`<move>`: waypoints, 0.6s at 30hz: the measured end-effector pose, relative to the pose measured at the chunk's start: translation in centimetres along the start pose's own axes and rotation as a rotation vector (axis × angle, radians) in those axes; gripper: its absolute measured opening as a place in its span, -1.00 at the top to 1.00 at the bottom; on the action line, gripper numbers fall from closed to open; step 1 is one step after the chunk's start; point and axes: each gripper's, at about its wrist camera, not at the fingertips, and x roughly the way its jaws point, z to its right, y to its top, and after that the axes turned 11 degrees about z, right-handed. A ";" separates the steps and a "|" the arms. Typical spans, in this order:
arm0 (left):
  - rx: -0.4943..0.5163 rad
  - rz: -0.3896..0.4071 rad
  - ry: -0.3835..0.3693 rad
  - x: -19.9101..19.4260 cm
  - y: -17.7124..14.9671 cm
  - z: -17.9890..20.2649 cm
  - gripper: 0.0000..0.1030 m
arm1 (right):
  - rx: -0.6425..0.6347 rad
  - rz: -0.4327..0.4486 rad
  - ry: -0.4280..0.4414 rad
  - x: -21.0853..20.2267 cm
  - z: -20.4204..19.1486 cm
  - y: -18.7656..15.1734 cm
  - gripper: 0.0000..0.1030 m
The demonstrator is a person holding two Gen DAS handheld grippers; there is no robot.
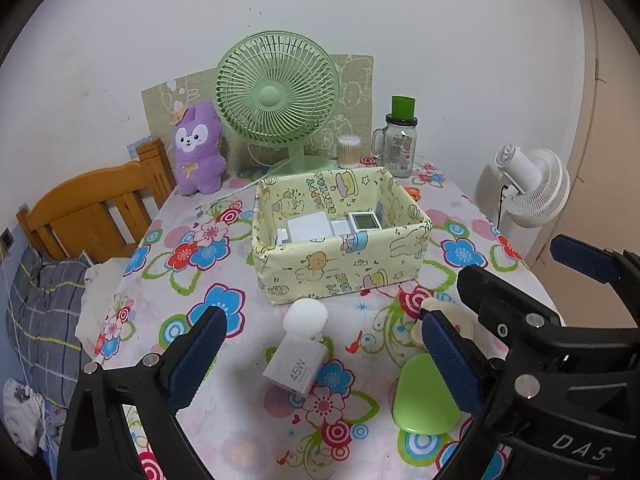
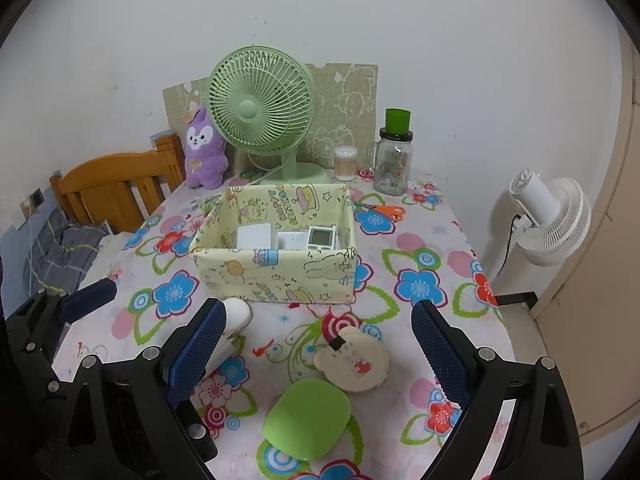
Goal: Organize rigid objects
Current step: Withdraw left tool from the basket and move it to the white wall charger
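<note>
The charger (image 1: 294, 364), white and marked 45W, lay on the tablecloth (image 1: 240, 420) just in front of the box (image 1: 340, 268), with a white ball (image 1: 306, 314) touching its far end. The left gripper (image 1: 324, 356) stood wide open around it, fingers well apart and holding nothing. To the right lay a green case (image 2: 306, 420) and, touching it, a beige bear-shaped case (image 2: 352, 364); the right gripper (image 2: 320, 356) hung open over both, gripping neither. Inside the box sat white adapters (image 2: 254, 237) and a small display unit (image 2: 320, 237). Behind it stood a green fan (image 2: 260, 112), a purple plush (image 2: 204, 150), a jar (image 2: 394, 160), cotton swabs (image 2: 345, 164) and scissors (image 2: 380, 210).
</note>
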 end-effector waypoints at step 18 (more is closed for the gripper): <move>-0.006 -0.056 -0.010 2.1 -3.8 -0.8 -0.93 | -0.021 -0.062 0.008 2.0 -0.4 -3.6 -0.85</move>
